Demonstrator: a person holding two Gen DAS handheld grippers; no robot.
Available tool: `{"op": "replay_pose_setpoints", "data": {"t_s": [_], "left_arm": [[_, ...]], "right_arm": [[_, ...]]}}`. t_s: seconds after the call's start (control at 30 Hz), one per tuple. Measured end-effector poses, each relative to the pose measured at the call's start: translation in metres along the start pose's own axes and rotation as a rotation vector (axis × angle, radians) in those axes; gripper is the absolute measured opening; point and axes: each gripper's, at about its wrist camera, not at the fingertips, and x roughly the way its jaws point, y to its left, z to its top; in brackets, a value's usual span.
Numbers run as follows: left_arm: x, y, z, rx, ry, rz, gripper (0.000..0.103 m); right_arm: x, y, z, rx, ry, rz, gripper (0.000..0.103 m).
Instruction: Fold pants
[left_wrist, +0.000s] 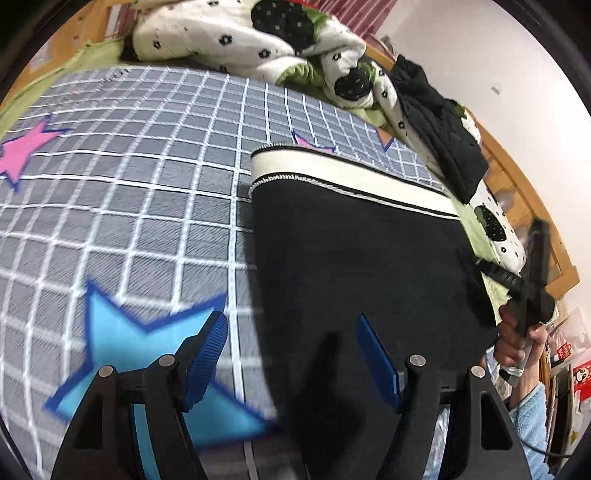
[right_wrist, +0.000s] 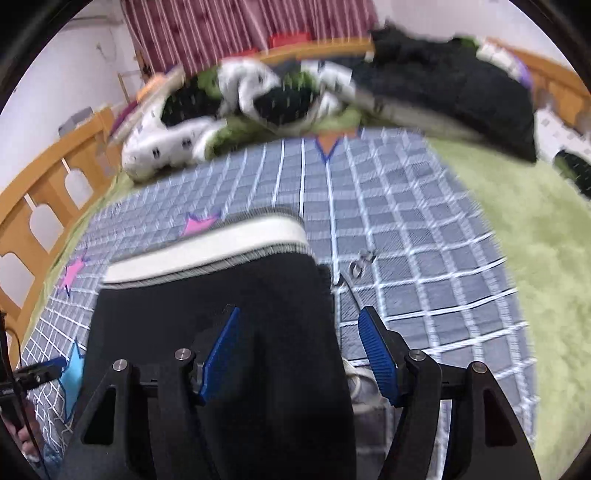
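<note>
The black knit pants with a white elastic waistband (left_wrist: 354, 251) lie flat on the grey checked star-print bedspread (left_wrist: 147, 184), nearer the bed's right edge. Left gripper (left_wrist: 291, 354) and right gripper (right_wrist: 299, 350) hover above, fingers wide apart and empty. The pants look soft, light and floppy; pinching the side edges seems best.

Black pants (left_wrist: 362, 258) with white waistband (left_wrist: 332, 170) lie flat on the bed.

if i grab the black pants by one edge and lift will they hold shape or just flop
Probably flop: the black pants lie flat and limp on the checked bedspread, like soft knit. The white waistband looks thicker, so it may sag less. Likely light; the ribbed blue fingers should hold without slipping.
</note>
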Motion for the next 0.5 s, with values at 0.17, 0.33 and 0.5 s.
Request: {"op": "replay_pose_setpoints", "data": {"t_s": [0.17, 0.33, 0.5], "left_arm": [[0.048, 0.01, 0.014, -0.029, 0.079, -0.073, 0.07], [0.061, -0.001, 0.024, -0.045, 0.084, -0.115, 0.06], [0.051, -0.016, 0.044, -0.059, 0.068, -0.105, 0.019]], "right_arm": [[0.043, -0.016, -0.008, -0.007, 0.111, 0.071, 0.062], [0.057, -0.021, -0.011, 0.048, 0.133, 0.148, 0.062], [0.062, -0.012, -0.009, 0.049, 0.205, 0.198, 0.06]]}}
